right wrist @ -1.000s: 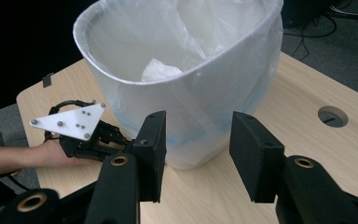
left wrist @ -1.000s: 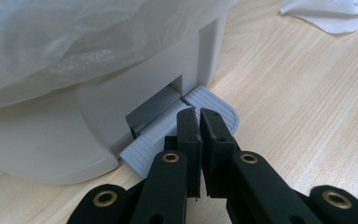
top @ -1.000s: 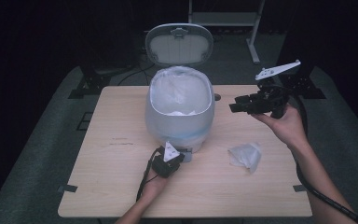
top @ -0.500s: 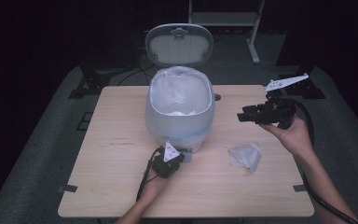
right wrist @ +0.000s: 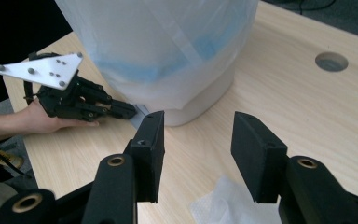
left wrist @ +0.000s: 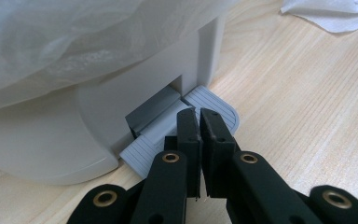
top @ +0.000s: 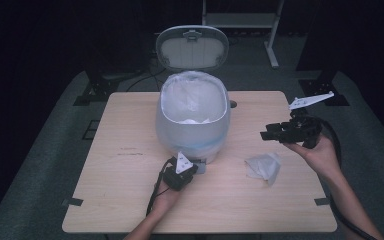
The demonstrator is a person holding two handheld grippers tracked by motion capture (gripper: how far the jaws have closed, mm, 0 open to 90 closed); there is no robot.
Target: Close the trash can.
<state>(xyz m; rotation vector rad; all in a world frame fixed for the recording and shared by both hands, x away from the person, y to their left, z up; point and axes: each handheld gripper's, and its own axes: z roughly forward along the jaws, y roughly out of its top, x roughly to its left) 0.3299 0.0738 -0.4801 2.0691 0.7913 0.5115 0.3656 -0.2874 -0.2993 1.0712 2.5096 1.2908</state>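
- Left gripper [top: 192, 169] is sitting closed, jaws pinched together with nothing between them, tips pressing down on the grey pedal [left wrist: 168, 133] at the foot of the bin [top: 192, 131].
- Lid [top: 192, 46] is standing open, tipped back behind the rim; white liner bag [top: 192, 97] is showing inside.
- Right gripper [top: 267, 135] is hanging about half open and holding nothing, above the table [top: 110, 200], out to the right of the bin.
- Crumpled tissue [top: 263, 166] is lying flat on the table, right of the pedal and apart from the bin.
- Key relation: the tissue is sitting below my right jaws and a bit back toward me; in the right gripper view it [right wrist: 235, 200] is peeking out between them at the bottom edge.
- No clear long axis, just a loose wad, so any approach angle is looking fine.
- Right hand is clearly the nearer one; left is busy holding the pedal.
- I'm judging the next move as straight down onto the tissue, then up and left over the rim.
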